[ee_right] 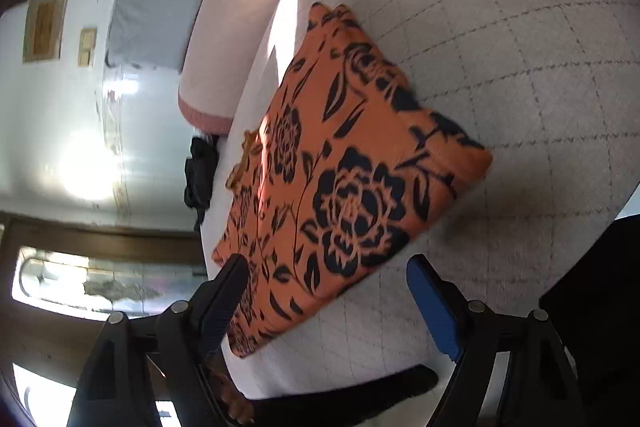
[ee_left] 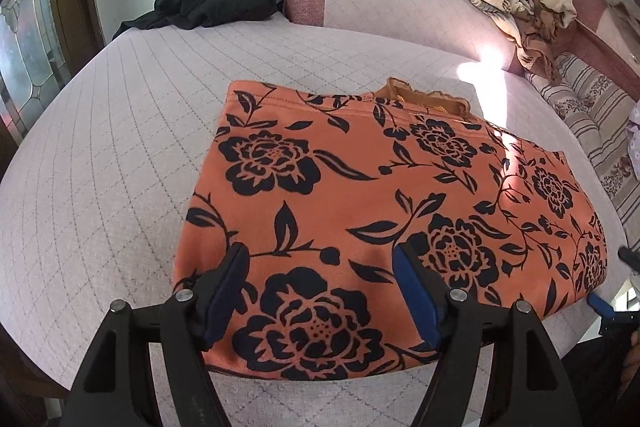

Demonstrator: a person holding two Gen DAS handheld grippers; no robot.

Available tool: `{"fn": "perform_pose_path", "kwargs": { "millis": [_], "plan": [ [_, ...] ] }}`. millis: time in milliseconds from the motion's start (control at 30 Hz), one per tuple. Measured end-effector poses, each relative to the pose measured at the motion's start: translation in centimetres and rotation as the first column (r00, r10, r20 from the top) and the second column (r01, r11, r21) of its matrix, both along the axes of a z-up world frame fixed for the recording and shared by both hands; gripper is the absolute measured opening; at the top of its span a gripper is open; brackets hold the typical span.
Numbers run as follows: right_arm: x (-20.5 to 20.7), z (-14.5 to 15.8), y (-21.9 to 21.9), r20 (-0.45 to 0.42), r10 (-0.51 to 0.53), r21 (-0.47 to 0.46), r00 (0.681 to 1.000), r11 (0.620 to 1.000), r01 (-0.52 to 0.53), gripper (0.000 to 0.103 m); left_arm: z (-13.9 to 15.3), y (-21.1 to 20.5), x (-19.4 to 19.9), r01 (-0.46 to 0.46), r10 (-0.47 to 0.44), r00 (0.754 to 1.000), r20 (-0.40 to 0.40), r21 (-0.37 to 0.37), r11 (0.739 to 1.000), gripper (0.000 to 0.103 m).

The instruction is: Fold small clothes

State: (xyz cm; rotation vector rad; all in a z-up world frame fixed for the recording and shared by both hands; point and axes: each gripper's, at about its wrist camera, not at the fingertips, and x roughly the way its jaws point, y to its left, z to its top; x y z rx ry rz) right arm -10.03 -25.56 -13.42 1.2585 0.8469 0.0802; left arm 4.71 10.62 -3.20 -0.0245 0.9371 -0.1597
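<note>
Orange floral garment (ee_left: 360, 195) lies folded flat on the bed (ee_left: 120, 167), long axis crosswise, left gripper (ee_left: 320, 263) nearest over its near edge, right gripper (ee_right: 328, 267) beside, both fingers wide, empty.

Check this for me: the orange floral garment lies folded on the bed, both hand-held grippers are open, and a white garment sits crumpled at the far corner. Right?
Not quite. The crumpled garment at the far corner is black, not white; the left wrist view shows it. The rest holds: the orange floral garment lies folded on the bed, and the left hand-held gripper and right hand-held gripper are both open.
</note>
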Motion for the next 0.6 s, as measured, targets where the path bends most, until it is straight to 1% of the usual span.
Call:
{"fn": "perform_pose_path", "kwargs": {
  "millis": [67, 100, 133, 167, 200, 233, 267, 300, 333, 367, 433, 467, 500, 533, 567, 600],
  "plan": [
    [0.2, -1.2, -1.5, -0.042, -0.096, 0.043, 0.995, 0.994, 0.098, 0.084, -0.7, 0.4, 0.0, -0.006, 0.006, 1.000, -0.007, -0.004, 1.000, 0.074],
    [0.0, -2.0, -2.3, -0.050, -0.138, 0.095, 0.989, 0.985, 0.142, 0.084, -0.9, 0.5, 0.0, -0.009, 0.009, 1.000, -0.005, -0.003, 1.000, 0.074],
    [0.0, -2.4, -2.6, -0.058, -0.166, 0.127, 0.984, 0.977, 0.172, 0.083, -1.0, 0.6, 0.0, -0.009, 0.009, 1.000, 0.003, -0.001, 1.000, 0.074],
    [0.2, -2.4, -2.7, -0.059, -0.171, 0.129, 0.984, 0.976, 0.177, 0.083, -1.0, 0.6, 0.0, -0.008, 0.008, 1.000, 0.010, 0.004, 1.000, 0.074],
    [0.5, -1.9, -2.7, -0.041, -0.157, 0.099, 0.987, 0.982, 0.160, 0.074, -1.0, 0.6, 0.0, -0.007, 0.007, 1.000, 0.015, 0.008, 1.000, 0.074],
    [1.0, -1.6, -2.6, -0.028, -0.133, 0.063, 0.991, 0.989, 0.135, 0.021, -1.0, 0.6, 0.0, -0.005, 0.005, 1.000, 0.019, 0.012, 1.000, 0.074],
    [1.5, -1.4, -2.6, -0.034, -0.113, 0.056, 0.993, 0.992, 0.115, 0.008, -1.0, 0.5, 0.0, -0.004, 0.004, 1.000, 0.023, 0.017, 1.000, 0.075],
    [1.6, -0.9, -2.8, -0.032, -0.113, 0.033, 0.993, 0.993, 0.114, 0.008, -1.1, 0.4, 0.0, -0.002, 0.002, 1.000, 0.026, 0.023, 1.000, 0.075],
    [1.7, 0.1, -2.7, -0.016, -0.096, -0.028, 0.995, 0.995, 0.096, 0.008, -1.1, 0.4, -0.1, -0.001, 0.000, 1.000, 0.029, 0.026, 1.000, 0.075],
    [1.5, 1.7, -2.5, 0.001, -0.085, -0.116, 0.996, 0.990, 0.085, 0.008, -1.1, 0.4, -0.1, -0.001, 0.000, 0.999, 0.033, 0.026, 1.000, 0.075],
    [1.1, 3.9, -1.7, 0.019, -0.071, -0.243, 0.997, 0.967, 0.074, 0.008, -1.1, 0.5, 0.0, -0.002, 0.001, 0.999, 0.035, 0.024, 1.000, 0.075],
    [1.2, 3.9, -1.4, -0.005, -0.071, -0.294, 0.997, 0.954, 0.066, 0.008, -1.3, 0.5, 0.1, -0.003, 0.003, 0.999, 0.032, 0.024, 1.000, 0.076],
    [1.5, 2.9, -1.1, -0.061, -0.055, -0.332, 0.997, 0.943, 0.032, 0.009, -1.4, 0.5, 0.3, -0.003, 0.003, 1.000, 0.031, 0.027, 1.000, 0.076],
    [2.2, 1.1, -1.0, -0.140, -0.028, -0.331, 0.990, 0.943, -0.020, 0.015, -1.5, 0.4, 0.3, -0.002, 0.001, 0.999, 0.033, 0.033, 0.999, 0.077],
    [2.0, -0.1, -1.3, -0.141, -0.036, -0.279, 0.989, 0.960, -0.005, 0.015, -1.5, 0.3, 0.4, 0.002, -0.003, 0.999, 0.036, 0.040, 0.999, 0.077],
    [1.4, 0.0, -1.8, -0.113, -0.065, -0.233, 0.991, 0.972, 0.037, 0.018, -1.5, 0.3, 0.4, 0.007, -0.009, 0.999, 0.040, 0.048, 0.999, 0.077]
  ]
}}
